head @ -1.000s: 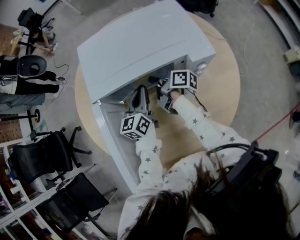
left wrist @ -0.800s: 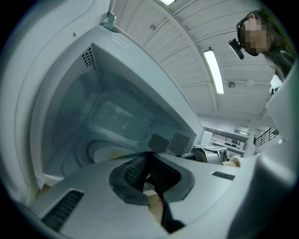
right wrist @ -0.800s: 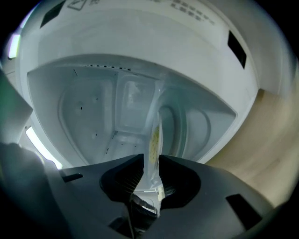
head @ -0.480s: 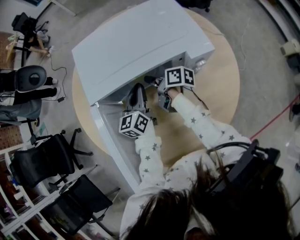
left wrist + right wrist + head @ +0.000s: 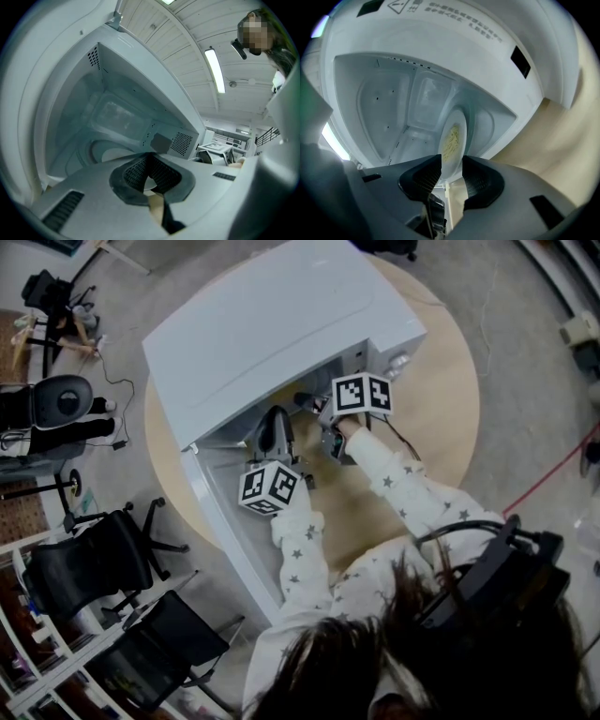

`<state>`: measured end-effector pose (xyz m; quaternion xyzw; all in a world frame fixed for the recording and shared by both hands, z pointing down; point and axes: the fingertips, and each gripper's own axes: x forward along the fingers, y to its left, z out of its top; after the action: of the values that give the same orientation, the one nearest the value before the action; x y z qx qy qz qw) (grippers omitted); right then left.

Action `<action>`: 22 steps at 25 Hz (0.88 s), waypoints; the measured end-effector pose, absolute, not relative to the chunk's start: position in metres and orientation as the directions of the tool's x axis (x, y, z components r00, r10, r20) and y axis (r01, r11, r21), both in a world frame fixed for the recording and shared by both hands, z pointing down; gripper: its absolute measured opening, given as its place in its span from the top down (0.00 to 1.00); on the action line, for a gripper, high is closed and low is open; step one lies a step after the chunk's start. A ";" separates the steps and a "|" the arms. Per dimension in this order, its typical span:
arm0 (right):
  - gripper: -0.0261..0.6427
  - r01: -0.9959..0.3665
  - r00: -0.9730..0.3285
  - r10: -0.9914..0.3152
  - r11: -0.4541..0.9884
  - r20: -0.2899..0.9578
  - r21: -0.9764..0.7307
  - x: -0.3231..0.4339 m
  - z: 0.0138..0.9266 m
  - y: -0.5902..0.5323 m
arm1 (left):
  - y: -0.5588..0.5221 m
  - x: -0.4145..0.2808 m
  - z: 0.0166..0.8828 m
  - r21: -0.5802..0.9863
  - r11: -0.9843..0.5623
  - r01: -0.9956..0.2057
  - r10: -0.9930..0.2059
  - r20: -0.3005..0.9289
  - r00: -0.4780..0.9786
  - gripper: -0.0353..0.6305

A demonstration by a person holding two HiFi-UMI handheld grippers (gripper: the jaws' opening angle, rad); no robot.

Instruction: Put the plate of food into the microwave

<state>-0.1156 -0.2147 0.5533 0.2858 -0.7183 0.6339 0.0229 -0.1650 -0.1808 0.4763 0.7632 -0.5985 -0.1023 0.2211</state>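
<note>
- Plate (image 5: 451, 165) where?
- Inside the microwave (image 5: 281, 334), on its floor, noodles (image 5: 450, 138) on top. Right fingers (image 5: 423, 180) have just been opening and stand wide; its rim sits between them, unpressed. Left fingers (image 5: 164, 176) are closed on nothing.
- If it needs nudging?
- Take the near rim, level. It looks stiff, slick, probably breakable, and the noodles would likely slide.

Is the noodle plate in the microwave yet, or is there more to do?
Nearly done. The plate of noodles already sits inside the microwave. The right hand-held gripper has just been opening its jaws, with the plate's rim loose between them. Left to do: draw that gripper back out and probably shut the open door.
</note>
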 end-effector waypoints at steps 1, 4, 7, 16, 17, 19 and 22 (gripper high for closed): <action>0.77 -0.442 -0.834 -0.380 0.027 0.400 -0.896 -0.116 0.555 -0.214 | -0.181 -0.166 0.476 0.461 -0.185 -0.868 -0.959 0.110 0.262 0.94; 0.77 -0.460 -0.825 -0.379 0.018 0.419 -0.888 -0.113 0.559 -0.213 | -0.182 -0.166 0.476 0.463 -0.181 -0.868 -0.959 0.114 0.261 0.94; 0.78 -0.473 -0.818 -0.383 0.023 0.429 -0.881 -0.113 0.558 -0.213 | -0.184 -0.167 0.475 0.462 -0.179 -0.869 -0.959 0.117 0.260 0.94; 0.78 -0.453 -0.829 -0.360 -0.018 0.428 -0.891 -0.112 0.565 -0.210 | -0.191 -0.171 0.479 0.458 -0.174 -0.872 -0.958 0.127 0.258 0.95; 0.78 -0.444 -0.833 -0.358 -0.025 0.423 -0.896 -0.113 0.566 -0.210 | -0.192 -0.172 0.479 0.457 -0.174 -0.872 -0.958 0.127 0.258 0.94; 0.78 -0.432 -0.840 -0.356 -0.022 0.411 -0.902 -0.112 0.566 -0.210 | -0.194 -0.172 0.479 0.455 -0.175 -0.873 -0.958 0.127 0.258 0.94; 0.78 -0.398 -0.856 -0.357 -0.008 0.374 -0.917 -0.112 0.561 -0.211 | -0.195 -0.173 0.480 0.452 -0.172 -0.875 -0.958 0.131 0.256 0.94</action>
<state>-0.1122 -0.2107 0.5606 0.2681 -0.7040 0.6575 0.0156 -0.1727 -0.1950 0.4800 0.7600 -0.6030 -0.0921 0.2243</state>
